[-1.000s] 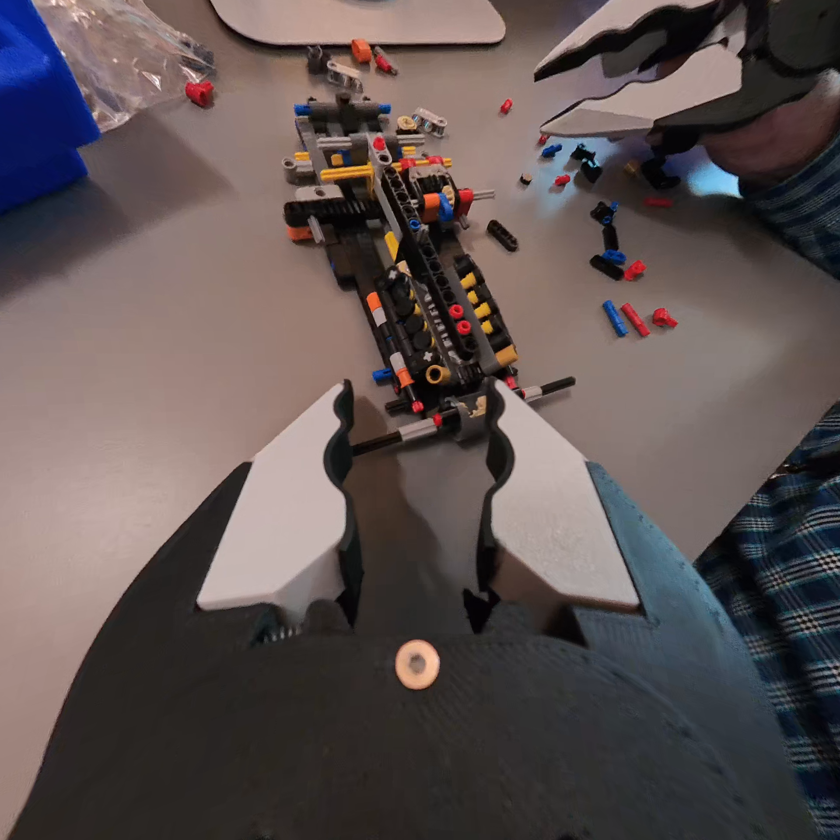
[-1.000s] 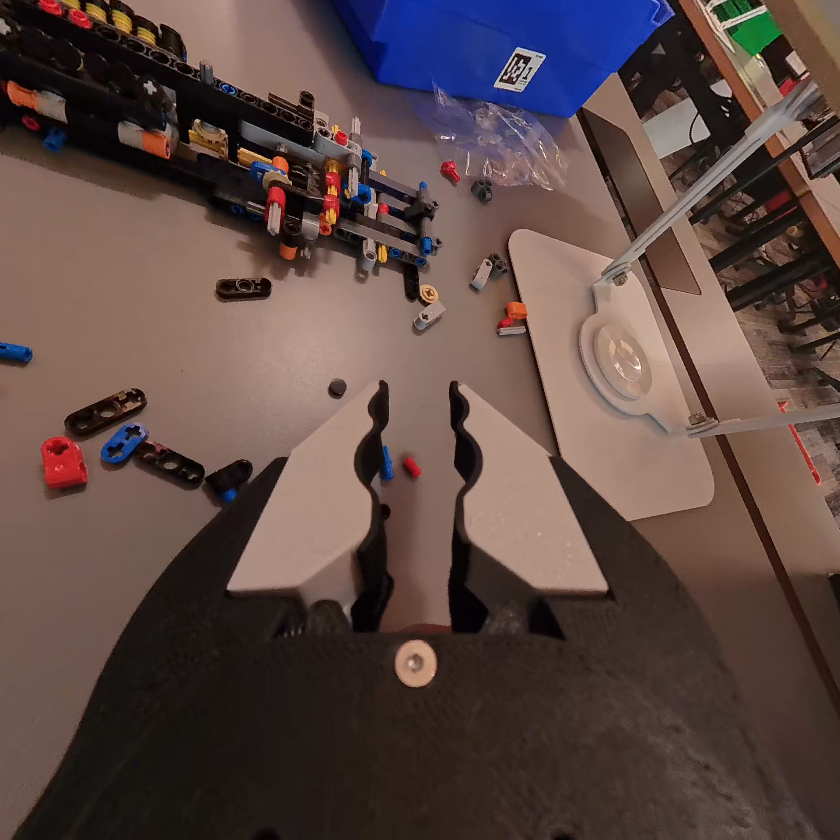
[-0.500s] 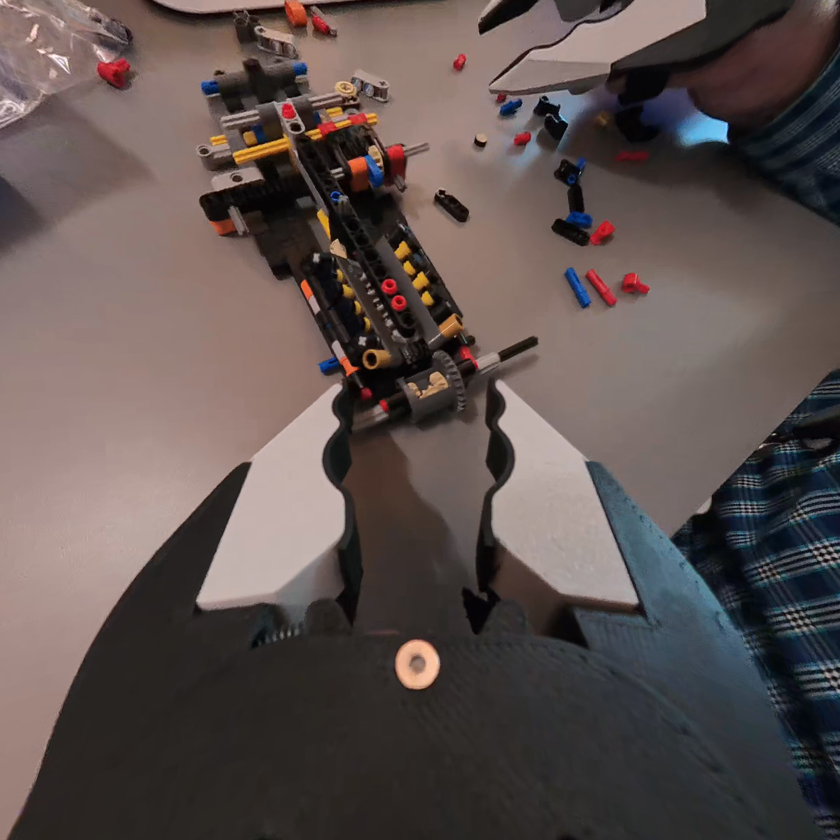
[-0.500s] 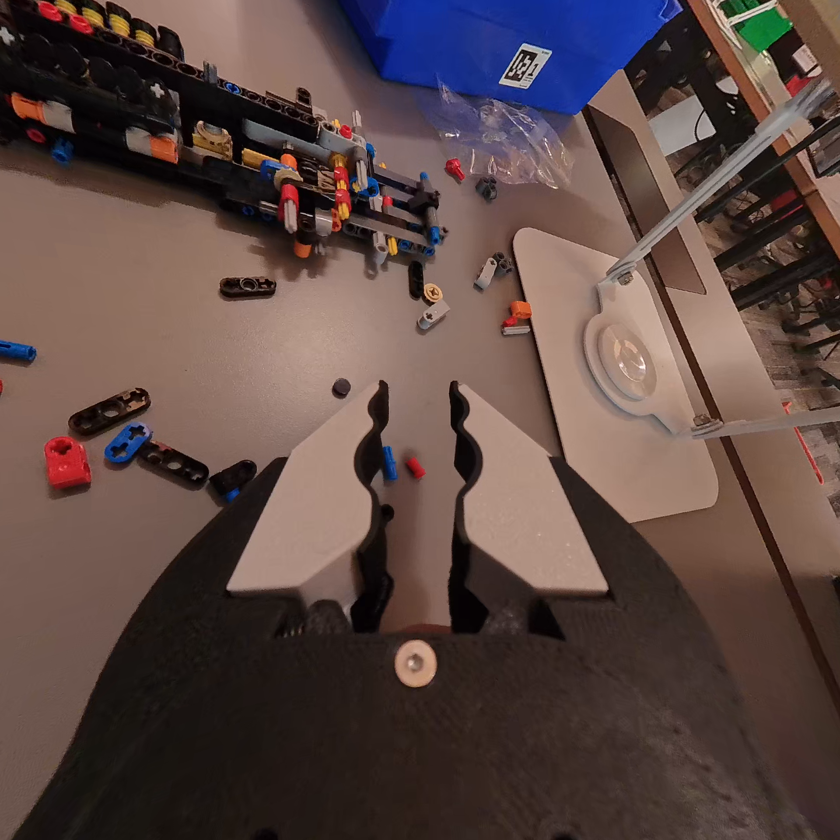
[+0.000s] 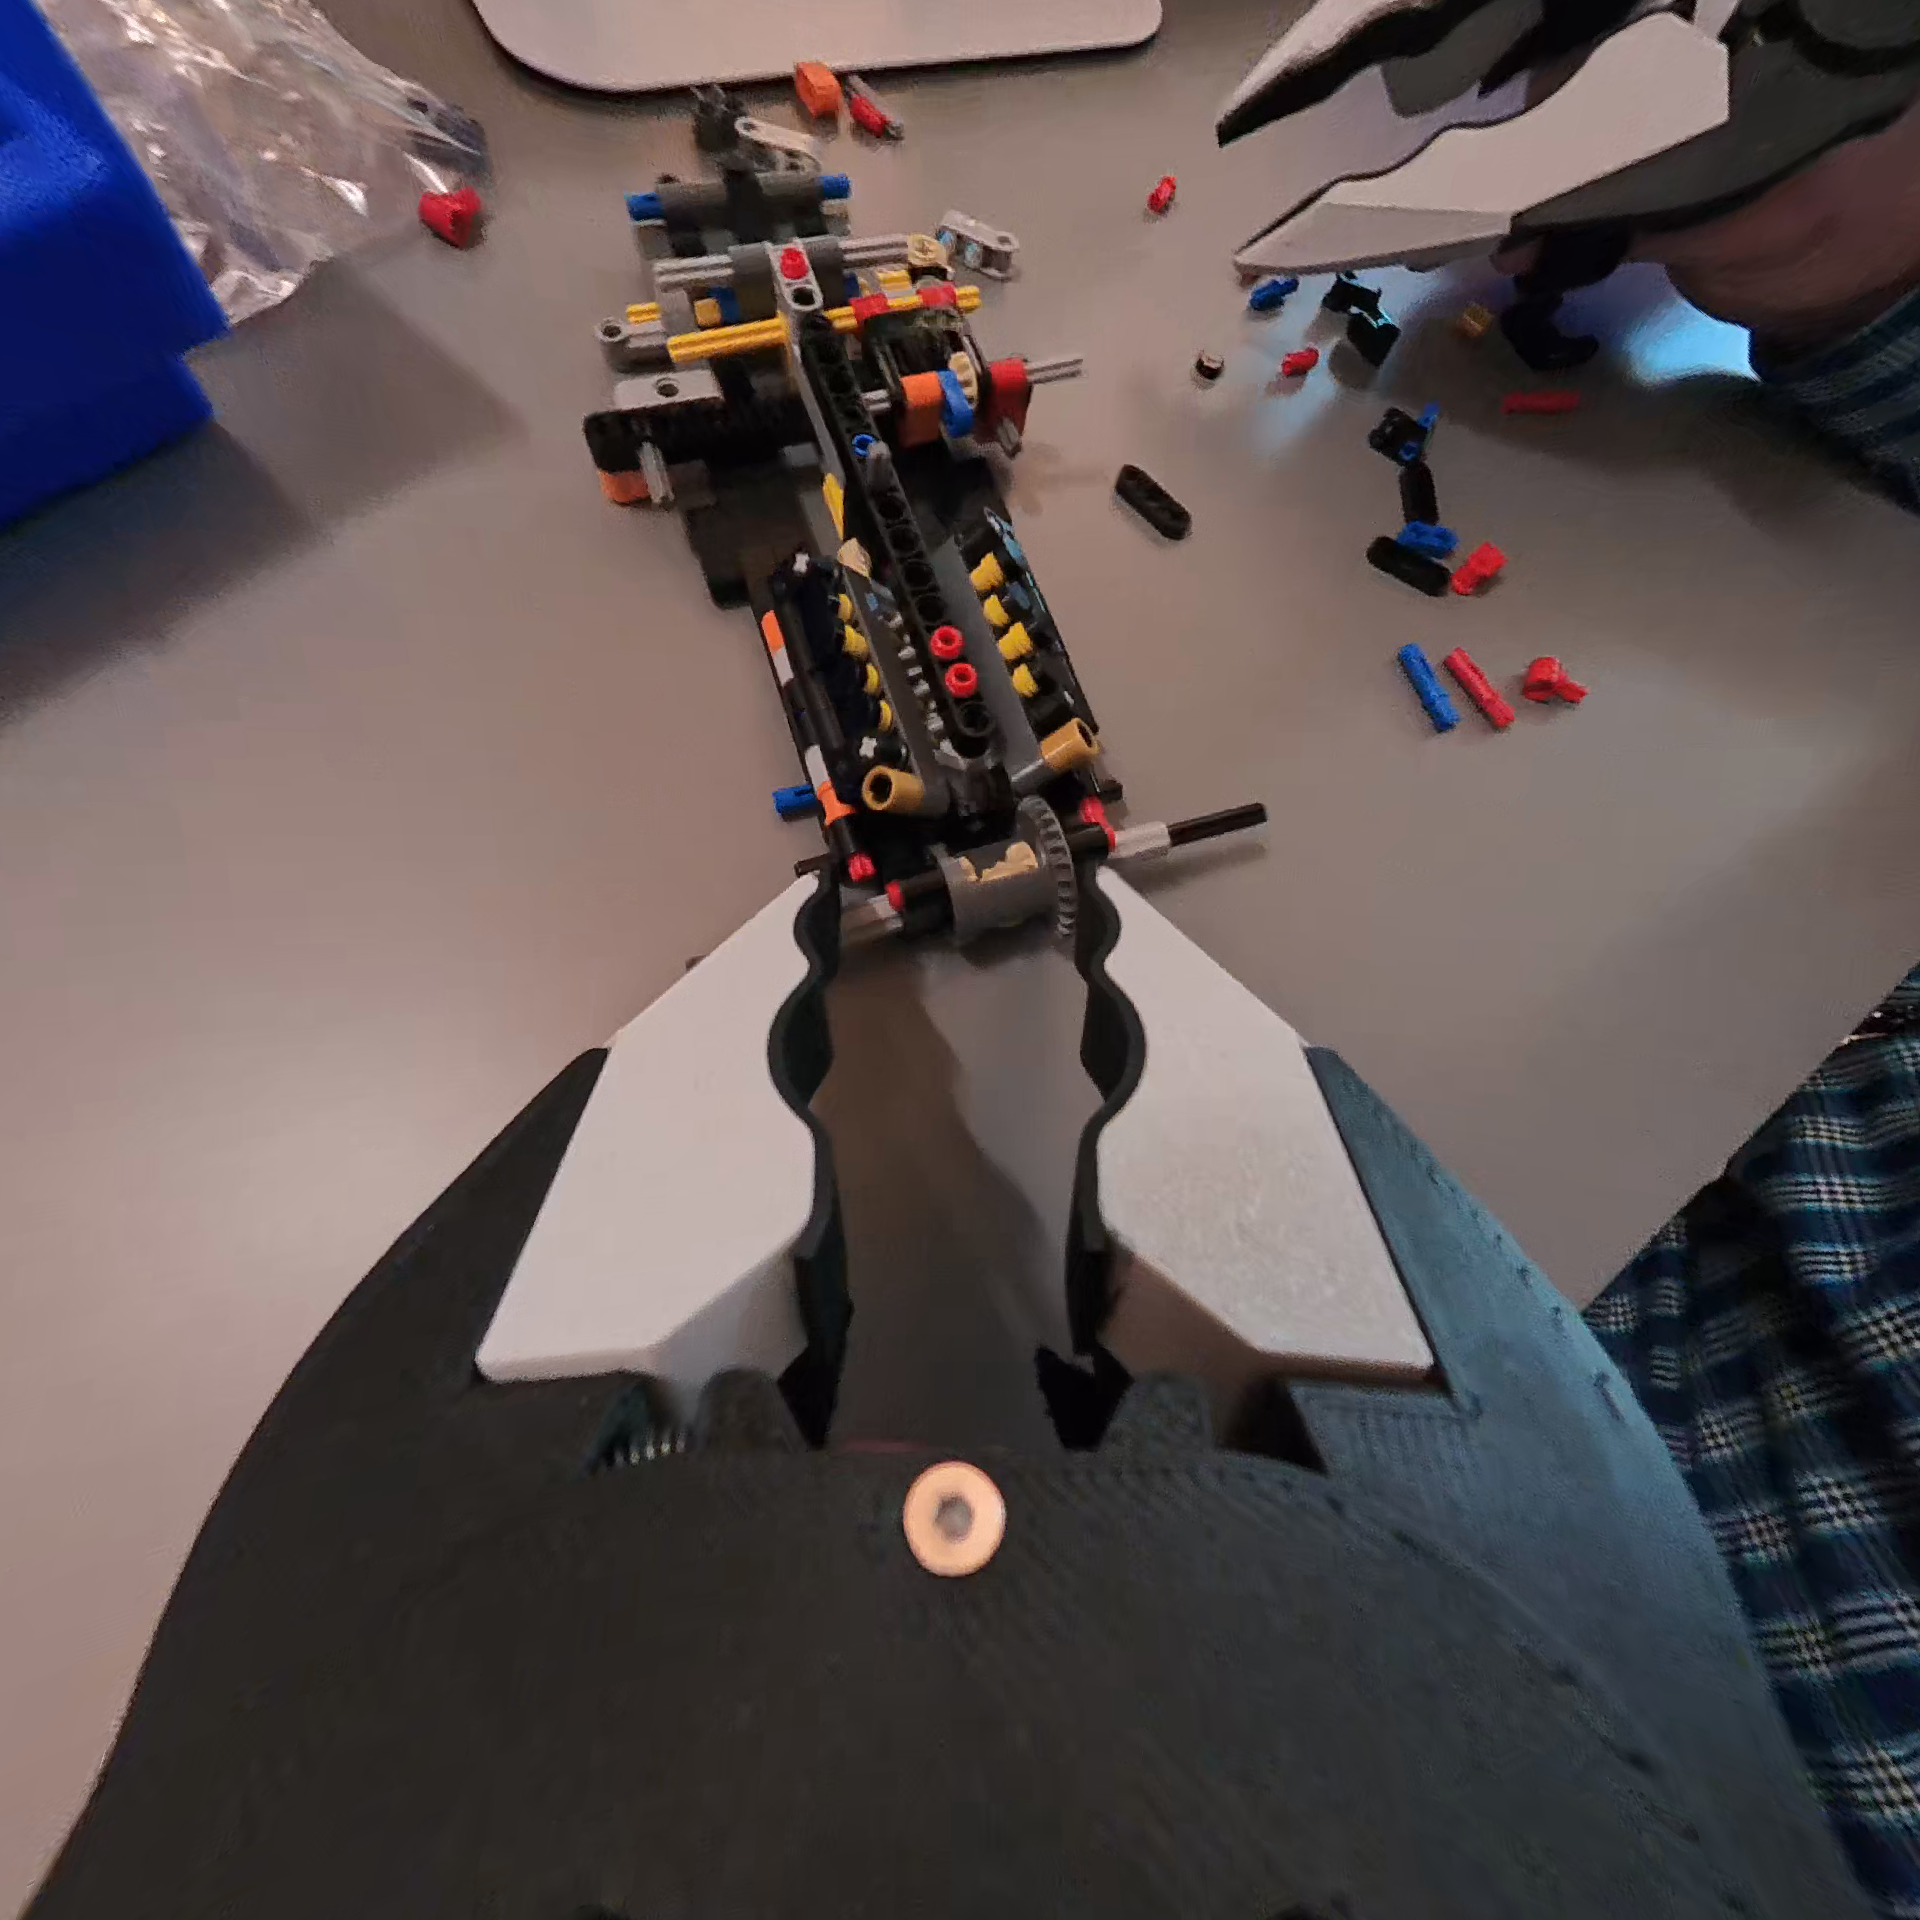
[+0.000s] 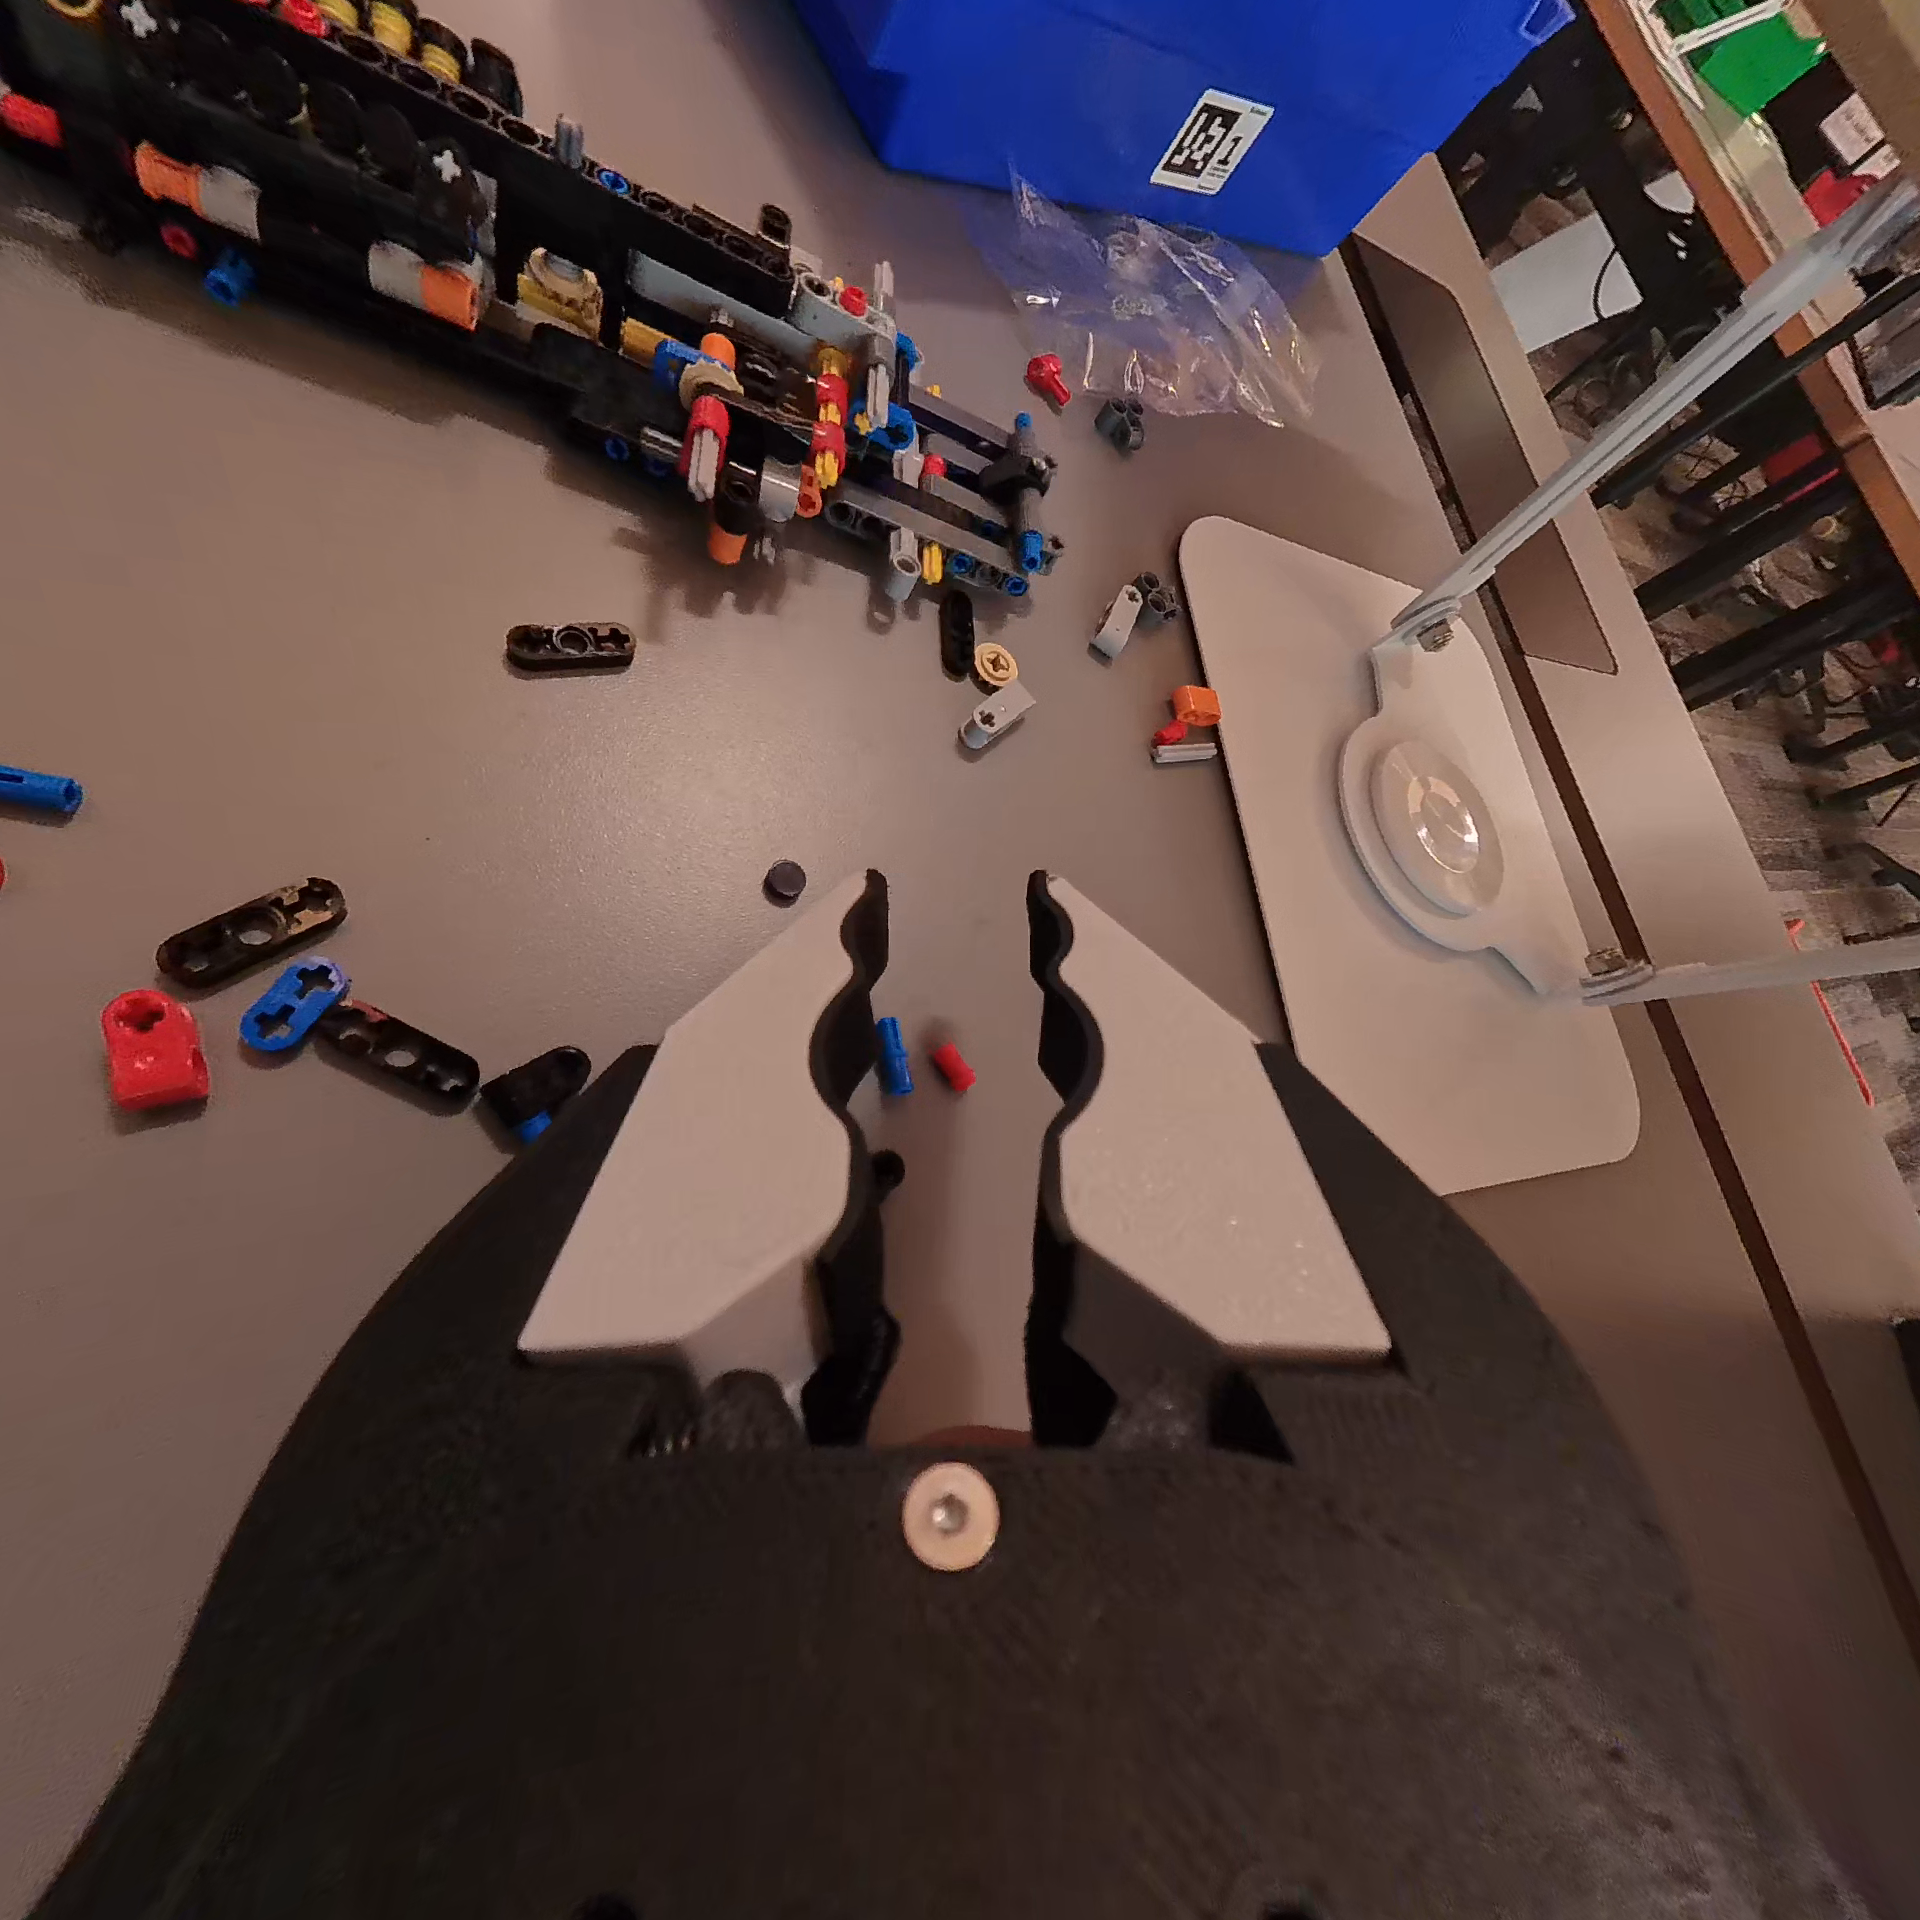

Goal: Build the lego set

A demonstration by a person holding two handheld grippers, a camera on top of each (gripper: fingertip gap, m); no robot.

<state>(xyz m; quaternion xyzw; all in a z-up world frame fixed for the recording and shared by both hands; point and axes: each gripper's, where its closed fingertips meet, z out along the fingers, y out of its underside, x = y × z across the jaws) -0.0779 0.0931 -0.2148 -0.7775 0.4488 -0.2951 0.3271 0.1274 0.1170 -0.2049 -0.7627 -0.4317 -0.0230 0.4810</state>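
The long lego chassis [image 5: 894, 582] lies on the grey table, running away from me; it also shows in the right wrist view [image 6: 644, 343] at upper left. My left gripper [image 5: 951, 899] is closed in on the chassis's near end, with the grey gear housing [image 5: 1003, 883] and its black axle between the fingertips. My right gripper [image 6: 956, 888] is open and empty, hovering over a small blue pin [image 6: 894, 1055] and a small red pin [image 6: 951, 1065] on the table. It also shows in the left wrist view [image 5: 1236, 197] at top right.
Loose pieces [image 5: 1455, 675] lie scattered right of the chassis, with more in the right wrist view [image 6: 291, 1008]. A blue bin [image 6: 1143, 83] and a clear plastic bag [image 6: 1143, 301] lie beyond. A white stand base [image 6: 1403, 935] sits near the table edge. A plaid sleeve [image 5: 1766, 1351] is at right.
My left gripper's jaws have narrowed around the gear housing at the chassis's near end, and the chassis has swung a little in the view. The right gripper has barely moved.
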